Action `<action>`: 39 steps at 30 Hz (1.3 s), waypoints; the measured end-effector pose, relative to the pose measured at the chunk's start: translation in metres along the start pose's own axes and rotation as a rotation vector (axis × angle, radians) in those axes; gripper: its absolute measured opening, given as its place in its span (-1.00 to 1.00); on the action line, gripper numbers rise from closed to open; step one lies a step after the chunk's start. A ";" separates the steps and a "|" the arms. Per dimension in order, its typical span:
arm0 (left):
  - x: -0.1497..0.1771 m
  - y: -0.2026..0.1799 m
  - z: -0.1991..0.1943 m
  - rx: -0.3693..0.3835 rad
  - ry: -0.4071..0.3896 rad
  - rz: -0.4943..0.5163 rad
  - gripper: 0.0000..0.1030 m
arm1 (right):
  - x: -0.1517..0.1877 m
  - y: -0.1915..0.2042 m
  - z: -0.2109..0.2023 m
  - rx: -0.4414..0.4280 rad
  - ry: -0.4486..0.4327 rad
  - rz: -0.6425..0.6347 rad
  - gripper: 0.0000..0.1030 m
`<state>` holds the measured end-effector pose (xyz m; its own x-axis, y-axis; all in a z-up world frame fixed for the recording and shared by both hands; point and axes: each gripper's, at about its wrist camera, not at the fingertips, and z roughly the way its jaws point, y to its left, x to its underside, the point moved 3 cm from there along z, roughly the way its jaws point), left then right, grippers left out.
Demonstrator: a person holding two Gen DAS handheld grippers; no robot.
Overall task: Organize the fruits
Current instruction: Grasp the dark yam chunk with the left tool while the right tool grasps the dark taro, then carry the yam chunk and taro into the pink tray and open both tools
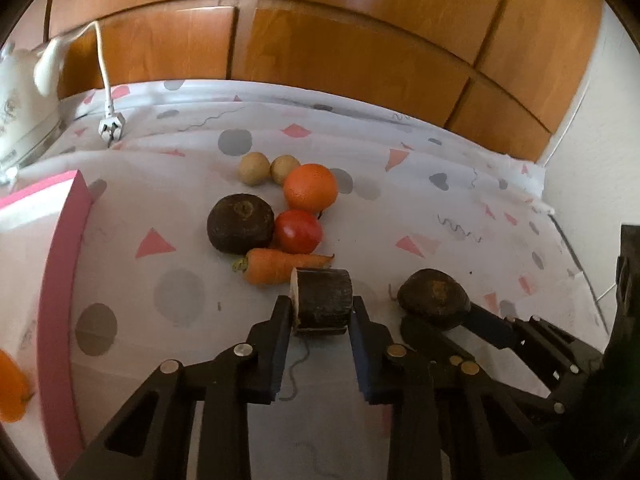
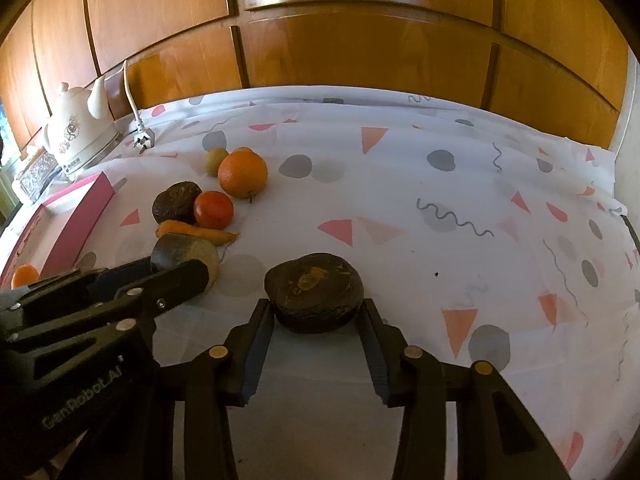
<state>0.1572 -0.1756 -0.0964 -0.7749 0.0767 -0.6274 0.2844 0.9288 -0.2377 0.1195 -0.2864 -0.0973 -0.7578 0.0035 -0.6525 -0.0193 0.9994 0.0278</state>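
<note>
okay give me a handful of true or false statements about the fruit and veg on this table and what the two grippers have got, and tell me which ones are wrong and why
1. The left hand-held gripper is closed on a cut dark root piece. True.
2. The right hand-held gripper has the orange between its fingers. False: it holds a dark round vegetable; the orange sits farther back in the pile.
3. The carrot lies on the patterned cloth in front of the tomato. True.
4. The white kettle stands at the right end of the table. False: it is at the left, behind the pink tray.
5. The white plug is pushed into a socket. False: it lies loose on the cloth.
</note>
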 end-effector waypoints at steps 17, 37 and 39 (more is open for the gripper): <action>0.002 0.000 -0.005 -0.034 0.036 -0.013 -0.50 | 0.000 0.002 0.001 0.012 -0.001 -0.007 -0.15; 0.031 0.045 -0.104 -0.125 -0.017 -0.038 -0.51 | 0.023 0.025 -0.034 -0.048 0.031 0.021 -0.17; 0.031 0.058 -0.112 -0.133 -0.024 -0.068 -0.51 | 0.024 0.037 -0.039 -0.075 0.029 0.008 -0.17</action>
<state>0.0862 -0.0786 -0.0467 -0.7757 0.0048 -0.6311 0.1532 0.9715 -0.1809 0.0753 -0.2503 -0.0820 -0.7767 0.0090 -0.6299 -0.0616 0.9940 0.0903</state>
